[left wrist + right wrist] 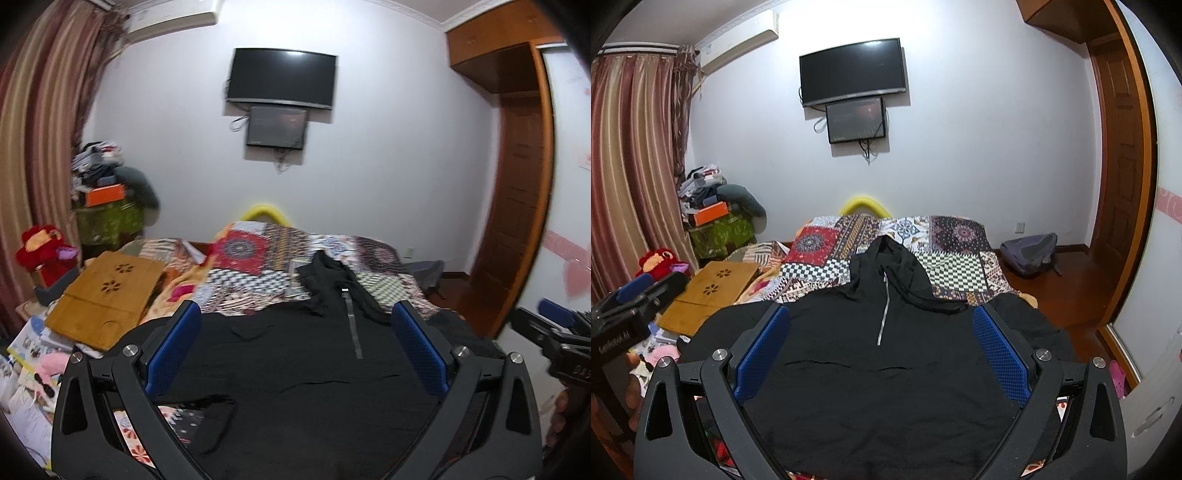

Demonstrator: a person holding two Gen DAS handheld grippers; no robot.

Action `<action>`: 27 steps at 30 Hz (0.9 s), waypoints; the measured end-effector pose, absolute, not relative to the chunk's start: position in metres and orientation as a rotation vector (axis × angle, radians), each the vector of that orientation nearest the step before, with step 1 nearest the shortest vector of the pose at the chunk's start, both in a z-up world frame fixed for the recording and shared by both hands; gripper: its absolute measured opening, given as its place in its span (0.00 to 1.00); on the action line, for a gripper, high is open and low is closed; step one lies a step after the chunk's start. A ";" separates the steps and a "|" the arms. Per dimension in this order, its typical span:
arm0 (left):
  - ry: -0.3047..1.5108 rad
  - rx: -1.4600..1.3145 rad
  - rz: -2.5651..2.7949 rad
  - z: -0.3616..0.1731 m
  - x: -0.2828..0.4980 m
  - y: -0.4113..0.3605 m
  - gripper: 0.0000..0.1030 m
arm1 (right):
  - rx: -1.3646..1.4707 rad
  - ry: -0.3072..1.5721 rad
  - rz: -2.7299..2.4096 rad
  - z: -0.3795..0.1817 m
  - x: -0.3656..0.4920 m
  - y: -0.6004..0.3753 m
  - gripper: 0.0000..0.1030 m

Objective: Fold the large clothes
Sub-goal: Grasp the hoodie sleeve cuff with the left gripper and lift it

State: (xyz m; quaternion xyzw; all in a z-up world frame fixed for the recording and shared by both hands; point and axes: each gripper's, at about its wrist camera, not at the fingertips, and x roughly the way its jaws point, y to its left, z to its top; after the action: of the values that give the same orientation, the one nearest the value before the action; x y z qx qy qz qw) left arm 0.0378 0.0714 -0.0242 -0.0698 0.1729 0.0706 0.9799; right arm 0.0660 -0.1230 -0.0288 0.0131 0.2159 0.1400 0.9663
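A black zip hoodie (882, 354) lies spread front-up on the patchwork bedspread (953, 269), hood (886, 254) pointing toward the far wall, grey zipper down its chest. My right gripper (881, 321) hovers open above the hoodie's lower body, blue pads wide apart and empty. My left gripper (295, 317) is open too, over the hoodie (295, 369) near its left part, nothing between its fingers. The right gripper (554, 325) shows at the right edge of the left wrist view; the left gripper (631, 299) shows at the left edge of the right wrist view.
A bamboo lap tray (103, 295) lies on the bed's left side among papers and toys. A red plush toy (659, 262) and piled clothes (705, 192) stand by the curtain. A grey backpack (1030, 253) sits on the floor right of the bed, near a wooden door (1123, 177).
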 end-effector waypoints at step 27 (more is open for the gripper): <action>0.791 -1.017 0.435 -0.241 0.028 0.350 0.88 | -0.031 0.738 0.297 -0.090 0.144 -0.080 0.96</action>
State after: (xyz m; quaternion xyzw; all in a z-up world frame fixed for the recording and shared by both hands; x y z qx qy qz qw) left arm 0.0278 0.3500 -0.2409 -0.4704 0.3659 0.2010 0.7775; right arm 0.1440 -0.0804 -0.0899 -0.0149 0.3594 0.1446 0.9218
